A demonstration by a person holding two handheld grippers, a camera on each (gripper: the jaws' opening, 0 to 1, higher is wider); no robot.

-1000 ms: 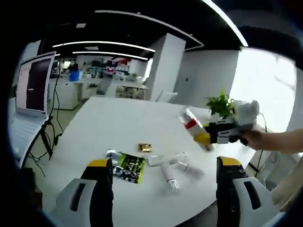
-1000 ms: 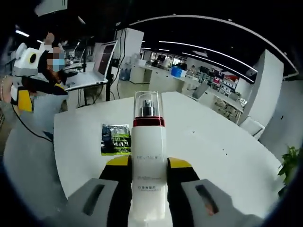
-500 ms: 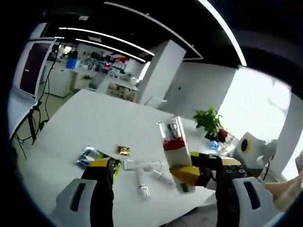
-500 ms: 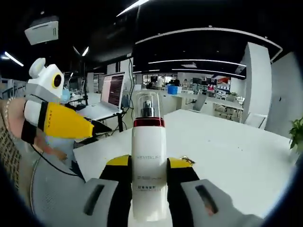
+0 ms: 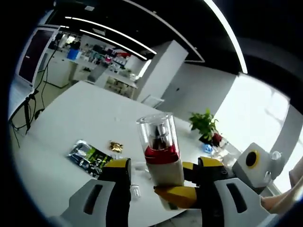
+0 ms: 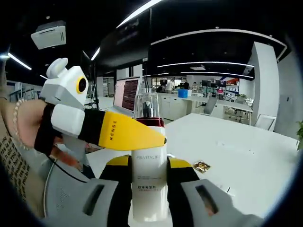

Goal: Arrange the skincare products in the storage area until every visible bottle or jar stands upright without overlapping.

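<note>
Big white table [image 5: 80, 113] in an open office with strip lights; a dark sachet [image 5: 89, 156], gold packet [image 5: 115, 146] and potted plant [image 5: 203, 125] sit on it. Right gripper [image 6: 148, 177] clamps the white pump bottle [image 6: 148, 175] upright, up off the table. Left gripper [image 5: 163, 182] has its jaws spread around that bottle, not squeezing.

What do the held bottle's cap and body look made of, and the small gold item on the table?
Bottle: body looks like glossy white opaque plastic, with printed lettering. Its cap is clear hard plastic; the pump shows through. Gold item: crinkled shiny foil, probably a wrapper.
</note>
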